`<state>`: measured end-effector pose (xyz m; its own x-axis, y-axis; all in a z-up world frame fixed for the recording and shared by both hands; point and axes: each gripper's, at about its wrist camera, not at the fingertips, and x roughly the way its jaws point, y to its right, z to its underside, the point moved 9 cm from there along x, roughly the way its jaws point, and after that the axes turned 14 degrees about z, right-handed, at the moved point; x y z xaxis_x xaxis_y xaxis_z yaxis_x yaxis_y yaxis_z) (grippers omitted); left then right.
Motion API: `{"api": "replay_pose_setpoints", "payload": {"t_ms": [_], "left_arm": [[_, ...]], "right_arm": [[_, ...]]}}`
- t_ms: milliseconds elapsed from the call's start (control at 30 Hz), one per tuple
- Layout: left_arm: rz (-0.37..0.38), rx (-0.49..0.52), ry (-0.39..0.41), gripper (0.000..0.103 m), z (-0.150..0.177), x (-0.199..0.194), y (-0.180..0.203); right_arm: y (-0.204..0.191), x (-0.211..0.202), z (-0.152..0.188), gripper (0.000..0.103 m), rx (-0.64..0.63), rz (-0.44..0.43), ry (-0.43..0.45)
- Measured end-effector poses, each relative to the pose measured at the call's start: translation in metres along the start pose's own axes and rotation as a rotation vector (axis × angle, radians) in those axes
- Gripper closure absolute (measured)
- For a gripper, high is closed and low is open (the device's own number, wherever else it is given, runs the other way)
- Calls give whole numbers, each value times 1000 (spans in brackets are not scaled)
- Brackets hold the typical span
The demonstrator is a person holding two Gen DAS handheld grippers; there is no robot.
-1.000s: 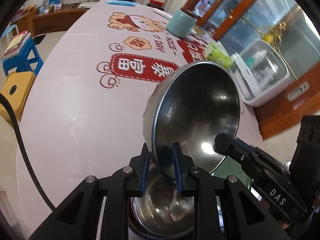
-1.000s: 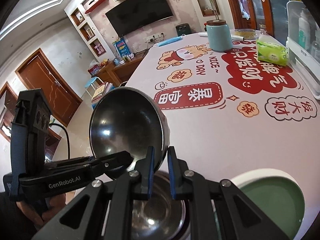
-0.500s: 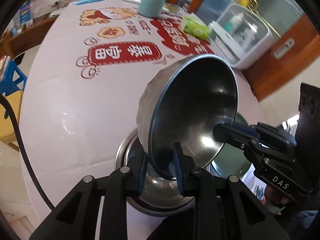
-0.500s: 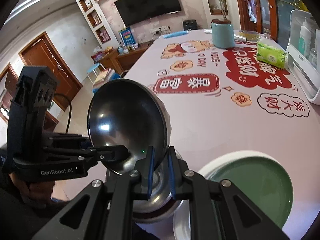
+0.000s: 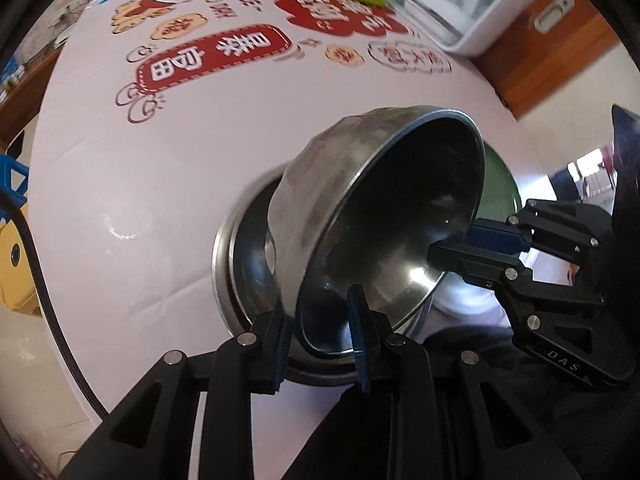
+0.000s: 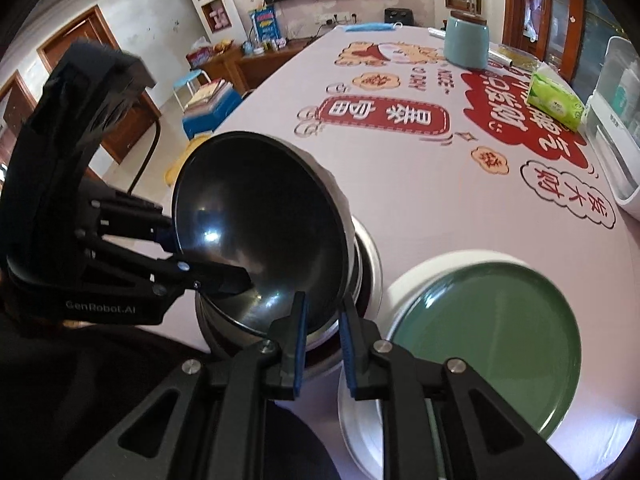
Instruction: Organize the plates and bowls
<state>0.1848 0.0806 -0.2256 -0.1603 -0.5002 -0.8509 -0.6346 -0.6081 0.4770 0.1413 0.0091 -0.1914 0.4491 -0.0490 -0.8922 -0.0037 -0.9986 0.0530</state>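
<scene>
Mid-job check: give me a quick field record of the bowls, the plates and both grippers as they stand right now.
tilted bowl: steel, tipped steeply, low edge inside the lower bowl
lower bowl: steel, upright on the table
left gripper: fingers pinch the tilted bowl's rim
right gripper: fingers pinch the same rim, further round
green plate: lies on a white plate beside the bowls, untouched
nesting: not yet done, the tilted bowl is not seated flat
</scene>
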Motion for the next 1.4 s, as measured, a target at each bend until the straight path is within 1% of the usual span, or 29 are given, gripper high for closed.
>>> {"api": "replay_pose_setpoints", "payload": {"t_ms": [133,300,600,700,767,833,933,967,1000,1033,1067,1133,1233,1300,1400], "left_arm": [[-8,17,-21,77,1,4,3],[-31,12,-46,74,6,6,2],[-29,14,-49,70,6,3,0],[-22,22,-45,65,5,1,2],[-25,27,-38,54,5,-1,2],[-31,28,-27,51,3,-3,1],[-21,22,-26,51,4,-6,1],[-15,20,-23,50,4,-7,2],[-12,19,-20,49,5,-8,2],[-15,18,-17,47,5,-9,1],[-22,19,-12,41,5,-10,1],[-31,20,-2,37,4,-14,0],[-18,4,1,37,4,-16,-3],[-20,-9,2,35,4,-17,-5],[-21,-31,9,33,5,-20,-11]], "right_arm": [[6,1,3,86,23,10,-9],[6,-1,3,86,30,10,-4],[4,-2,1,86,26,4,1],[5,-1,0,85,34,3,2],[7,-2,0,85,45,4,4],[10,-3,-1,85,66,-4,9],[15,-4,0,85,94,-10,9],[17,-3,0,84,104,-14,7],[18,-3,1,81,116,-19,4],[20,-3,1,80,130,-25,2],[22,-3,1,77,141,-32,1],[25,-2,2,75,164,-49,-1],[28,-1,3,73,194,-76,-13],[31,2,5,67,216,-99,-28],[35,6,8,61,256,-137,-56]]}}
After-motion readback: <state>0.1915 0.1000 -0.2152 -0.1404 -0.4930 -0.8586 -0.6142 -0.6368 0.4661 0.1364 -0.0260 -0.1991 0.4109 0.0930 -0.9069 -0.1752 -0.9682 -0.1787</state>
